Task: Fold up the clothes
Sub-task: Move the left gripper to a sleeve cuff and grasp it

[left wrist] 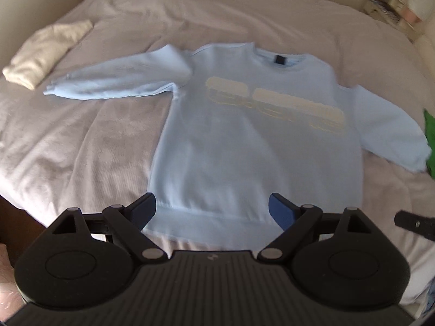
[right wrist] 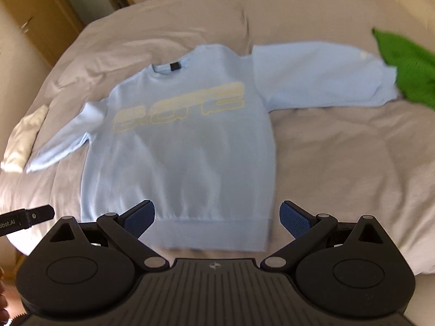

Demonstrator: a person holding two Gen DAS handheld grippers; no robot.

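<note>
A light blue sweatshirt (left wrist: 244,149) with pale yellow lettering lies flat, front up, on the bed, both sleeves spread out. It also shows in the right wrist view (right wrist: 185,149). My left gripper (left wrist: 212,212) is open and empty, hovering over the hem. My right gripper (right wrist: 217,220) is open and empty, also above the hem. The tip of the right gripper (left wrist: 413,222) shows at the right edge of the left wrist view, and the left gripper (right wrist: 27,218) shows at the left edge of the right wrist view.
The bed has a pale grey-pink cover (left wrist: 81,149). A folded cream garment (left wrist: 46,54) lies at the far left, also in the right wrist view (right wrist: 24,138). A green garment (right wrist: 407,68) lies by the right sleeve's cuff. Wooden furniture (right wrist: 35,19) stands beyond the bed.
</note>
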